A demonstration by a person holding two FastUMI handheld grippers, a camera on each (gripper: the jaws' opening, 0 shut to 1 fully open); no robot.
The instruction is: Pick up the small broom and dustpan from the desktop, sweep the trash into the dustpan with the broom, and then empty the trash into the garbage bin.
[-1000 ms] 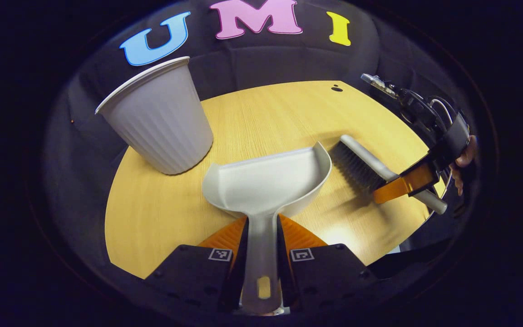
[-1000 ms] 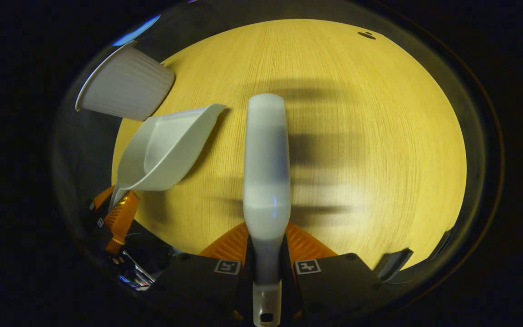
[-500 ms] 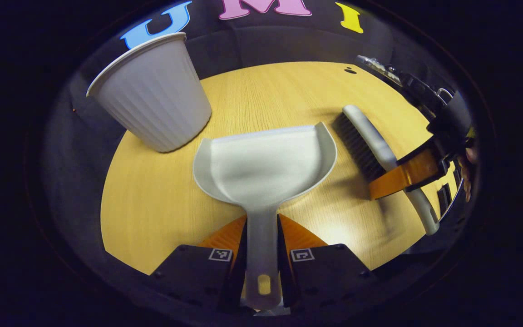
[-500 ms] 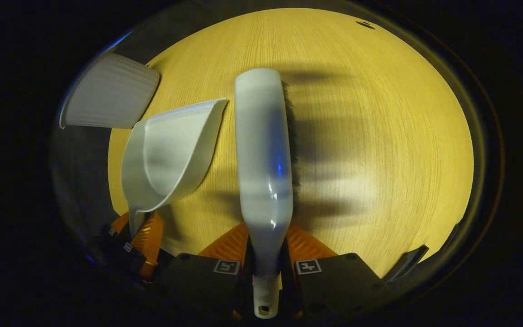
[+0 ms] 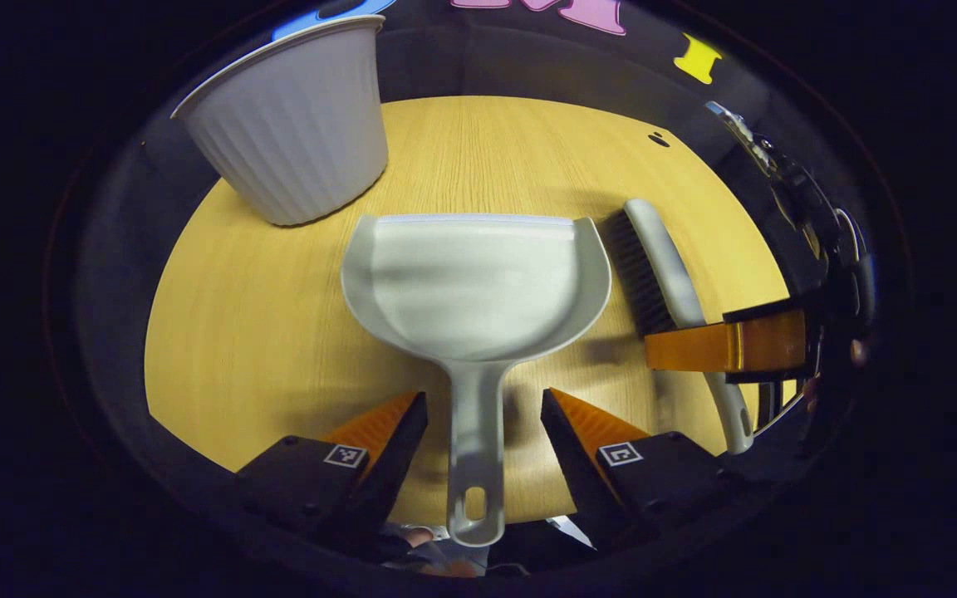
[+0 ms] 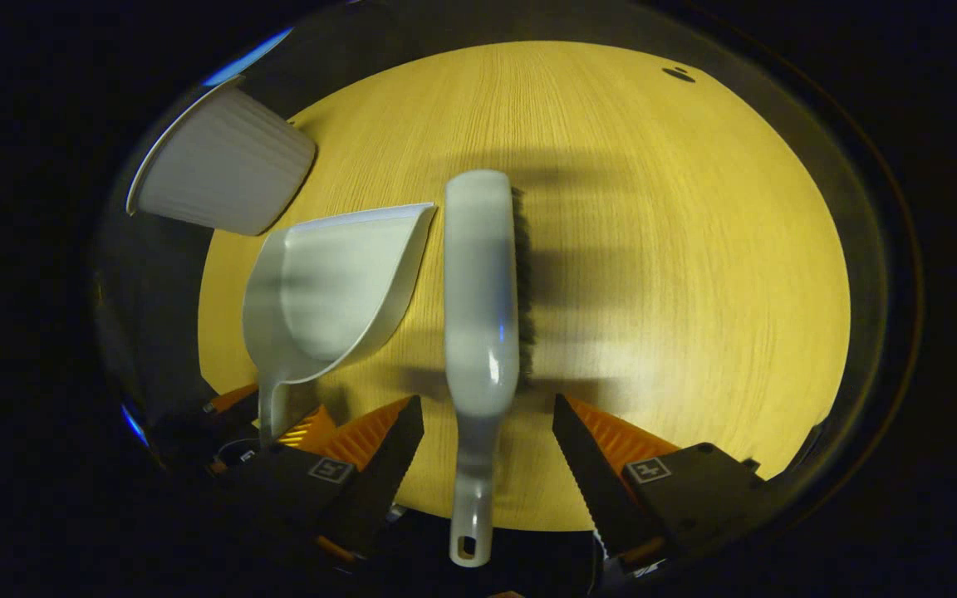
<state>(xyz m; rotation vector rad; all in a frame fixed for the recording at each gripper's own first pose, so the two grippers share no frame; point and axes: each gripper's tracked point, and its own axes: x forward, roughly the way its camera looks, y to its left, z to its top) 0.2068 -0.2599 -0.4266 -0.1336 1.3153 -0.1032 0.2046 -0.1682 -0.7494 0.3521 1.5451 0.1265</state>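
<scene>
Lying lengthwise, broom [image 6: 480,282] pointing away

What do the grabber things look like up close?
The left gripper and the right gripper each have two wedge-shaped fingers with ribbed inner faces, mounted on black blocks. Each block carries a small square black-and-white marker.

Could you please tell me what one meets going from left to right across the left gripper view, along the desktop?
Bin → dustpan → broom → right hand-held gripper, its fingers spread around the broom's handle.
</scene>
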